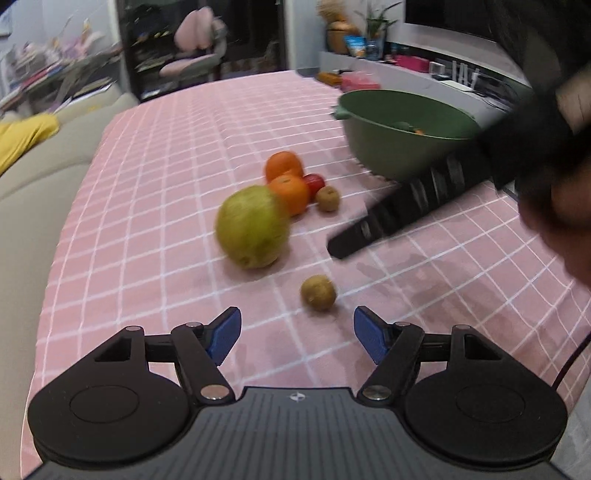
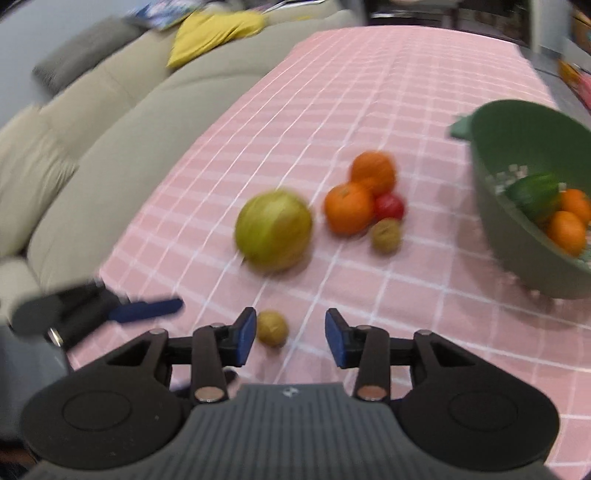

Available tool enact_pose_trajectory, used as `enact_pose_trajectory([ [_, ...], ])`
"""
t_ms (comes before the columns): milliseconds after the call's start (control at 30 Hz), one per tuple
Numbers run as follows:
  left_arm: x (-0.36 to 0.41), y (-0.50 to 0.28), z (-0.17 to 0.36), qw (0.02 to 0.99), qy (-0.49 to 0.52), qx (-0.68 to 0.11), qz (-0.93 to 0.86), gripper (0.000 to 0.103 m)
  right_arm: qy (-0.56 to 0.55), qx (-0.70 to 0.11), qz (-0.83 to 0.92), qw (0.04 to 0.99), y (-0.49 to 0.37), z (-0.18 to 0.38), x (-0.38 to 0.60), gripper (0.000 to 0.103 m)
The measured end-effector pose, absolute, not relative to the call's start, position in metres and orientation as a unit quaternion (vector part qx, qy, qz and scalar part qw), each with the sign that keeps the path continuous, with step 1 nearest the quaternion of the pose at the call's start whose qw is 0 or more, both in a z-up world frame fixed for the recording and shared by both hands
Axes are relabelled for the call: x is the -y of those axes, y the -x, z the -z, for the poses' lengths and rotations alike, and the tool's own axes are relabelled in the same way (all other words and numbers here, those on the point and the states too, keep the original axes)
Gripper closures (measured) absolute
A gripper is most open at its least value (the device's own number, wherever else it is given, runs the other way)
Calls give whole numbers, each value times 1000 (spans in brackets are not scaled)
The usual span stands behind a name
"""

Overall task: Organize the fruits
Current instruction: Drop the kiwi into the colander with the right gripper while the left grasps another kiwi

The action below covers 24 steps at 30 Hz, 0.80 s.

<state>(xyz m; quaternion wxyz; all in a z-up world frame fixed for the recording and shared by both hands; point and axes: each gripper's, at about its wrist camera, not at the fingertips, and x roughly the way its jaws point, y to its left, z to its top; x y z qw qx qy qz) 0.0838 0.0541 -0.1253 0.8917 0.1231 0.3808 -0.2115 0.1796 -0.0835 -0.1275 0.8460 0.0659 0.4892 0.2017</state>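
Observation:
On the pink checked cloth lie a large yellow-green fruit [image 1: 253, 227] [image 2: 274, 230], two oranges [image 1: 290, 194] [image 2: 349, 208], a small red fruit [image 1: 314, 183] [image 2: 389, 206] and a brown kiwi [image 1: 327, 198] [image 2: 386, 235] in a cluster. A second kiwi [image 1: 318, 292] [image 2: 272, 328] lies alone nearer me. My left gripper [image 1: 296, 318] is open just short of it, with nothing between its pads. My right gripper [image 2: 290, 317] is open above this kiwi, which sits by the left pad without being pressed. The green bowl [image 1: 388, 147] [image 2: 517, 258] holds oranges [image 2: 567, 227] and a green fruit [image 2: 533, 190].
A beige sofa [image 2: 92, 122] with a yellow cushion [image 2: 214, 31] runs along the table's left edge. A pink chair [image 1: 195, 48] and cluttered shelves stand beyond the far end. A black finger [image 1: 388, 210] of the right gripper and a hand cross the left wrist view's right side.

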Motion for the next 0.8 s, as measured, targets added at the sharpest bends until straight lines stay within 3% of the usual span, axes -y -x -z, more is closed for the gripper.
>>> enact_pose_trajectory([
  [67,-47,-91,131,892,-126,-378,212,22,-79,-484,-183,852,-185,118,90,61],
  [267,-44,-112,147,886,-80,-397,225,51,-99,-462,-165,866,-196,94,98,58],
  [767,-13,-133,154,878,-57,-382,283,52,-99,-460,-141,871,-195,83,109,58],
  [800,-9,-135,156,877,-56,-383,286,58,-100,-459,-139,872,-195,82,112,58],
])
